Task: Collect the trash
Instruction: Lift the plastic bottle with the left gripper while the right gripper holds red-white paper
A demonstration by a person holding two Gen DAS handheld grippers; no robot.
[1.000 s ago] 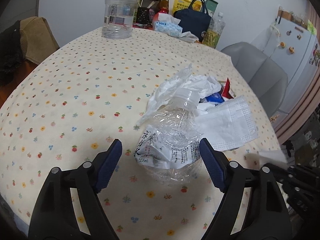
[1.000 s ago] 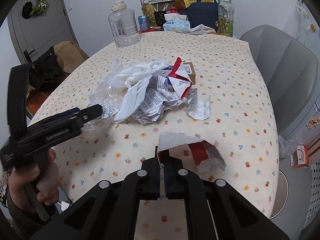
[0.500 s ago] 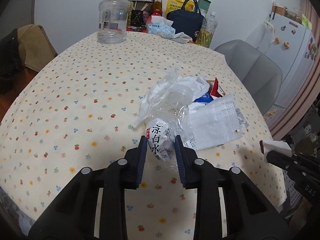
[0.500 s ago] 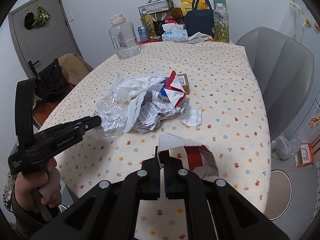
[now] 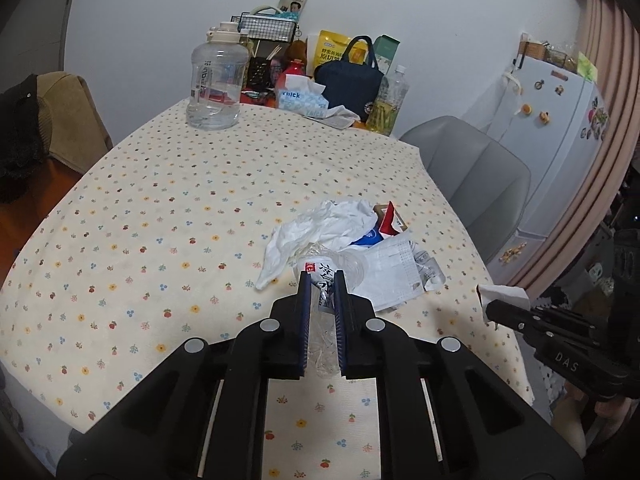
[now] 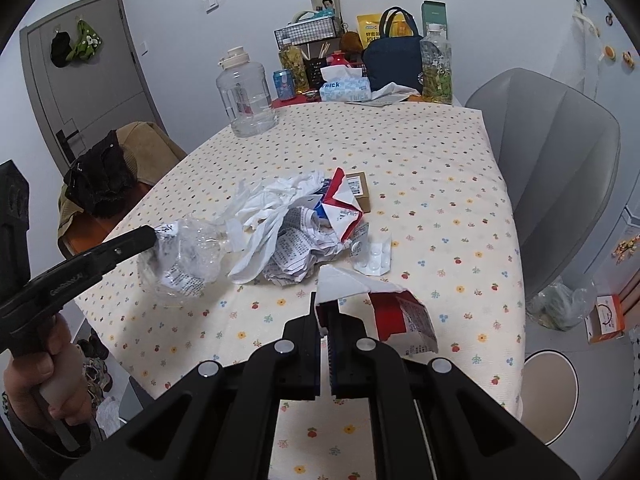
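Observation:
My left gripper (image 5: 322, 280) is shut on a crushed clear plastic bottle (image 5: 325, 300) with a white printed label and holds it above the table; the bottle also shows in the right wrist view (image 6: 180, 260), at the tip of the left gripper (image 6: 150, 236). My right gripper (image 6: 326, 306) is shut on a torn red and white carton (image 6: 400, 316), held above the table's near edge. A trash pile (image 6: 296, 224) of crumpled white paper, printed receipts, a red and white carton, a small brown box and a blister pack lies mid-table.
The table (image 5: 160, 208) has a flowered cloth. At its far end stand a large clear jug (image 5: 214, 80), a tissue box (image 5: 300, 98), a navy bag (image 5: 348, 80) and bottles. A grey chair (image 6: 560, 168) stands at the right, and a white bin (image 6: 550, 392) is on the floor.
My left gripper closed on the plastic bottle, crushing it, and lifted it back from the pile. My right gripper kept hold of the carton and rose a little.

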